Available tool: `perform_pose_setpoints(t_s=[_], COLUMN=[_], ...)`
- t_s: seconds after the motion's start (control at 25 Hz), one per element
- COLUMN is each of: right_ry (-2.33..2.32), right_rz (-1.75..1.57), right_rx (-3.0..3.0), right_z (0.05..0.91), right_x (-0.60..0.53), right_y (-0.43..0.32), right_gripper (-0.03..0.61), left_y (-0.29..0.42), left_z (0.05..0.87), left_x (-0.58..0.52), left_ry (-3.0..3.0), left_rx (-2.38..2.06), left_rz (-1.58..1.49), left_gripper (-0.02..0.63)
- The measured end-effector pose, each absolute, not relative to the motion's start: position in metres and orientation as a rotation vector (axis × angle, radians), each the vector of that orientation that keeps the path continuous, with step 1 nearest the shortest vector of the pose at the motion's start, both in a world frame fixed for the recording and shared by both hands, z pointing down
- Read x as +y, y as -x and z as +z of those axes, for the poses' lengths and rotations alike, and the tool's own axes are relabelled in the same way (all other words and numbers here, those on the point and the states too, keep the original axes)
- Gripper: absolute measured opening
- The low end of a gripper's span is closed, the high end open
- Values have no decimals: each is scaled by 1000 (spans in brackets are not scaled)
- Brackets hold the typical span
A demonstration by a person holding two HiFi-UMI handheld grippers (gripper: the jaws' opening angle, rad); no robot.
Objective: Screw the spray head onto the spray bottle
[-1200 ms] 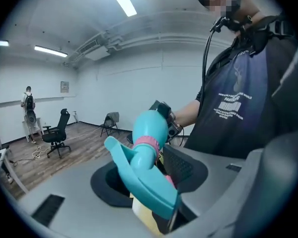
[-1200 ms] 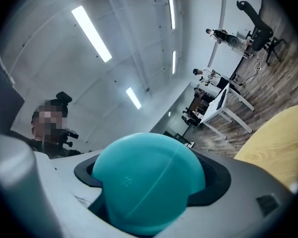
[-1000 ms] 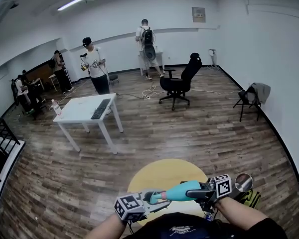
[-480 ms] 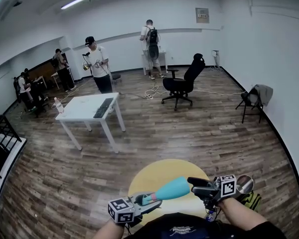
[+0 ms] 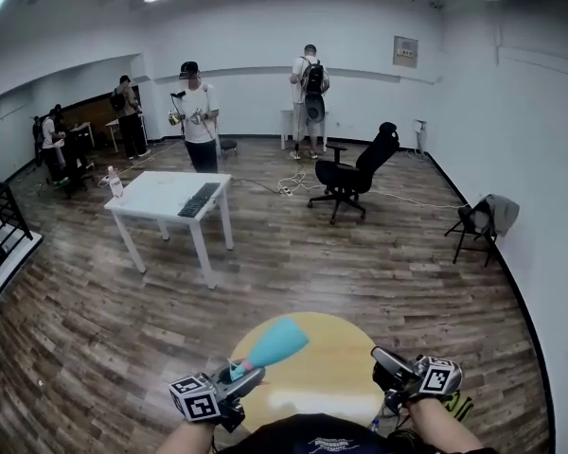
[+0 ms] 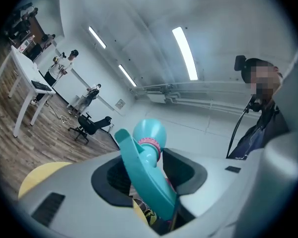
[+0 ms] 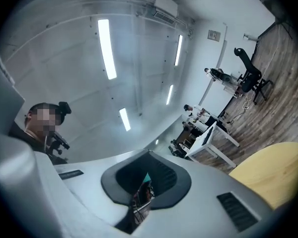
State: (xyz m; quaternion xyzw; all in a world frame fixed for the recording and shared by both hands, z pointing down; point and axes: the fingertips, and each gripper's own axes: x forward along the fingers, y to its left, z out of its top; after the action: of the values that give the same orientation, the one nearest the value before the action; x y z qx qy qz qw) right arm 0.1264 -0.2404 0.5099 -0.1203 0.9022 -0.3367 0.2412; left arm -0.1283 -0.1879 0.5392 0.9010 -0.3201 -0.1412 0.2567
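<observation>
Wood floor [image 5: 379, 263], teal spray bottle [image 5: 276, 342] (pink collar [image 6: 150, 145])

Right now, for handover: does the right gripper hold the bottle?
No: right gripper just shut, empty; left gripper holds the teal bottle.

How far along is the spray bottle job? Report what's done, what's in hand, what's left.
Done, apparently: spray head and spray bottle read as one teal piece joined at the pink collar; tightness can't be judged. In hand: the left claw grips it at the trigger end. The right claw stands apart, just closed on nothing. Left: probably a check, then setting it on the yellow table.
</observation>
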Motion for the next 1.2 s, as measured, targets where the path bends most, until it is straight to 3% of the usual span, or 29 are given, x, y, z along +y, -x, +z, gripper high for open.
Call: perform_pose_setpoints(t_s=[1.2], right_ry=[374], right_rz=[-823], right_rx=[2617], right_z=[524], right_x=[-224], right_y=[-101], right_gripper=[12], left_y=[125], left_z=[550], left_x=[-186], left_ry=[-2429], left_rx=[-798], left_rz=[-361], left_gripper=[199])
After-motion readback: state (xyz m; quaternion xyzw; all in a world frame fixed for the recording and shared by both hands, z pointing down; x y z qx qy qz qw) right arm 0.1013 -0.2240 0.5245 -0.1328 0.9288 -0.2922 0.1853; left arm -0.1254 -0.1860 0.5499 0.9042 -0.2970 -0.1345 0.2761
